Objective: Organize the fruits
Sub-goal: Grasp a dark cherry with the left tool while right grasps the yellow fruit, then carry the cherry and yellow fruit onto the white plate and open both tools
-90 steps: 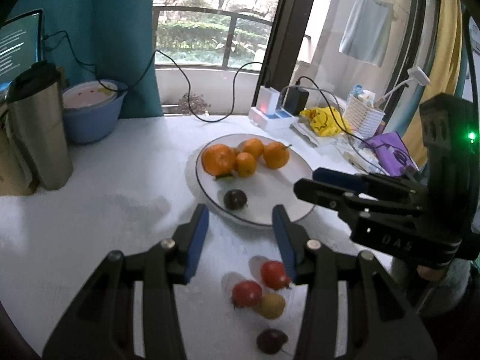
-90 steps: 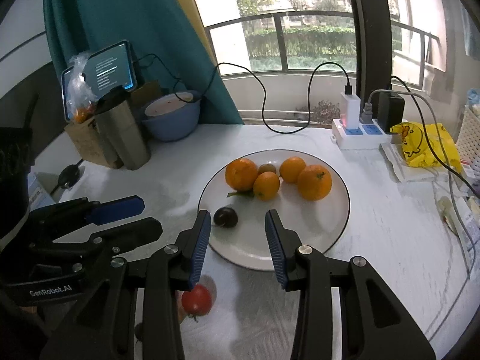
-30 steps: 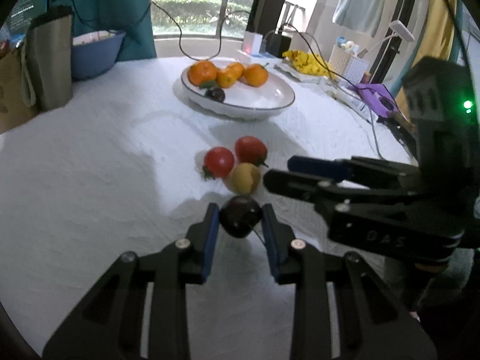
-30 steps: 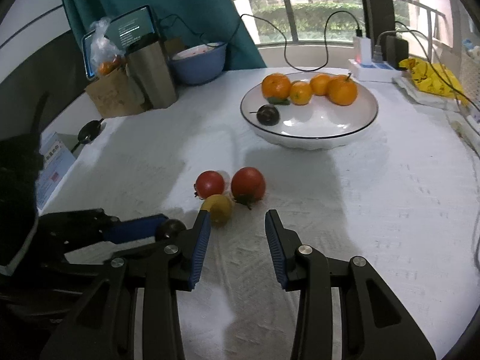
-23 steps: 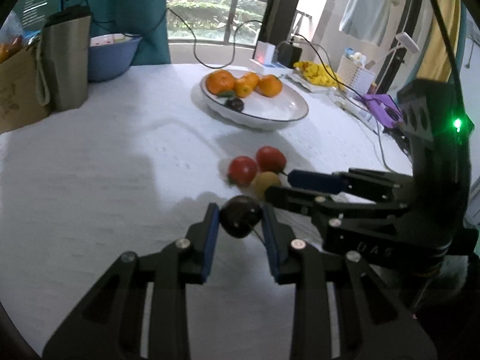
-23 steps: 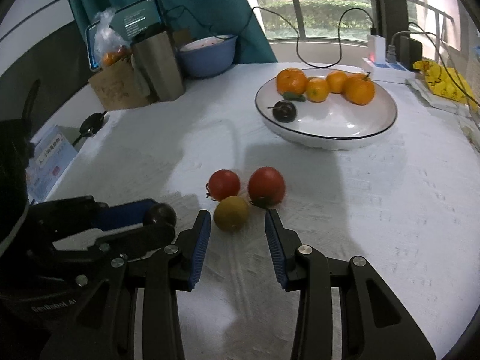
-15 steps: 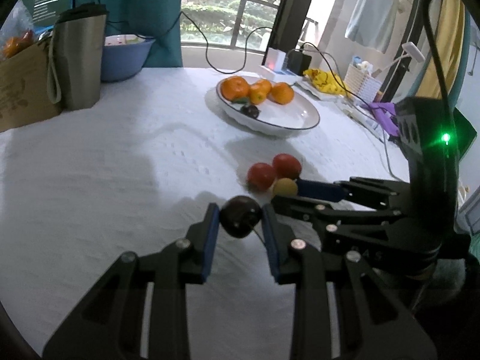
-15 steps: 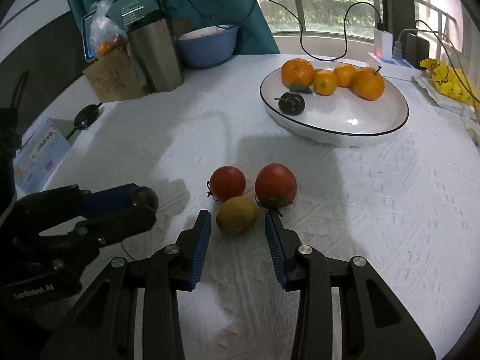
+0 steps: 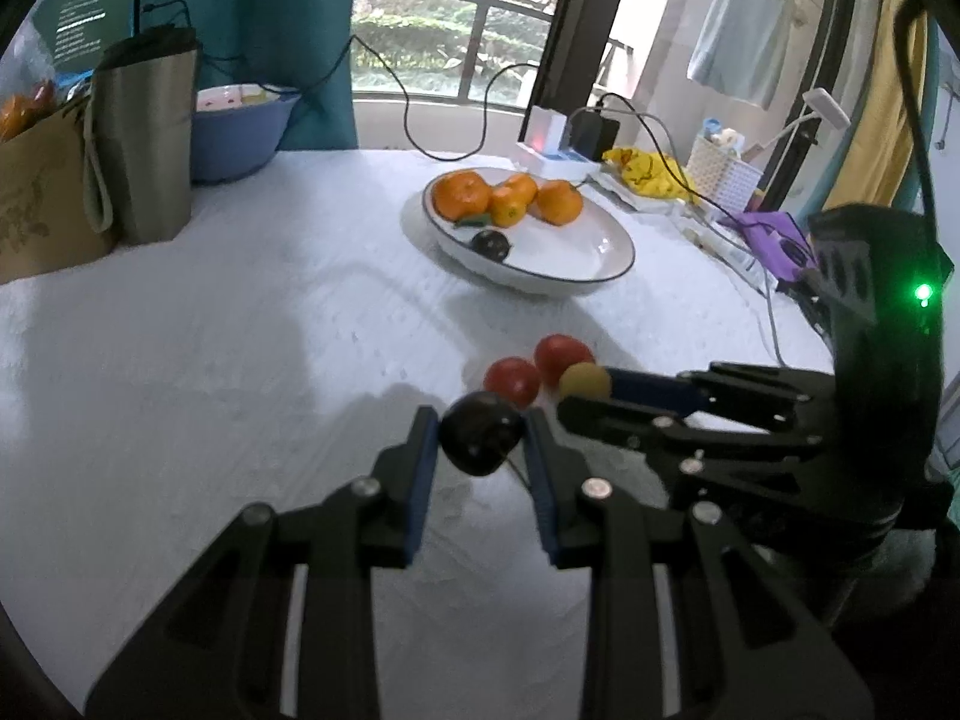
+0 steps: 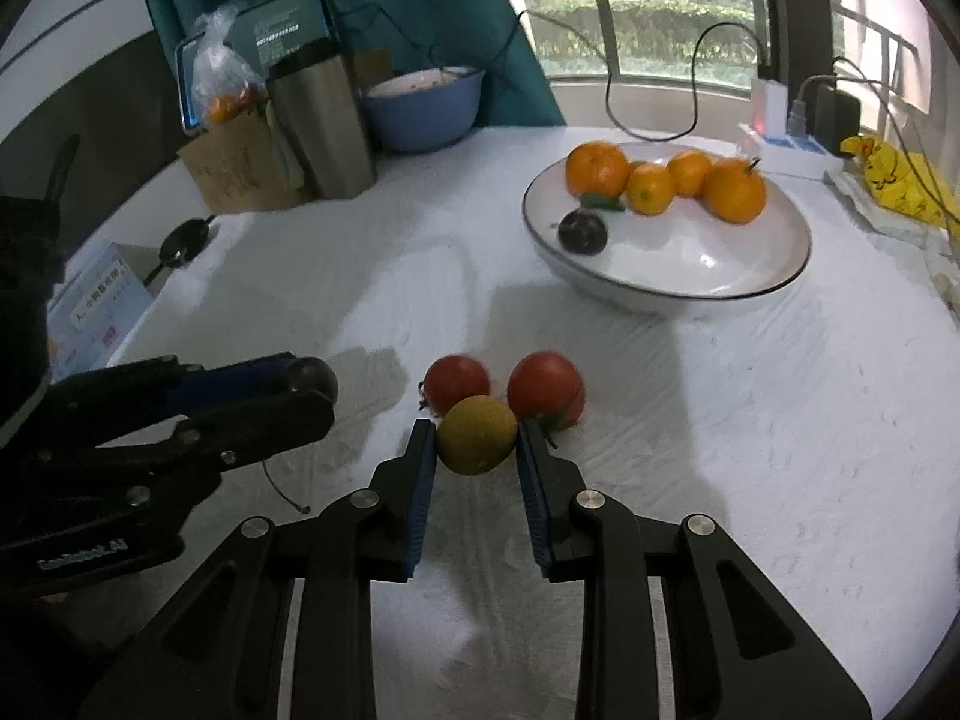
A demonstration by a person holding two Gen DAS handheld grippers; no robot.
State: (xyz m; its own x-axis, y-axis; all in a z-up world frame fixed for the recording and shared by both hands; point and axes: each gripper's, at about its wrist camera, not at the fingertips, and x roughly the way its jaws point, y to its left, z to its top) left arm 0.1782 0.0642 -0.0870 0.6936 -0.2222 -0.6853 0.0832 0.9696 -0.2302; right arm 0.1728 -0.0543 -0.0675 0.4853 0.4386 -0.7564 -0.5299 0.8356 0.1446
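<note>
My left tongs (image 9: 480,438) grip a dark plum (image 9: 480,441) at lower centre. My right tongs (image 10: 474,441) straddle the yellow fruit (image 10: 477,433) on the table (image 10: 720,450), pads touching it; whether they have clamped I cannot tell. The plate (image 10: 750,282) lies upper right, nearer the right tongs.

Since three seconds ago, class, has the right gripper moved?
Yes. The right gripper has drawn back from the white plate toward the near table edge, and its fingers now bracket the yellow fruit.
</note>
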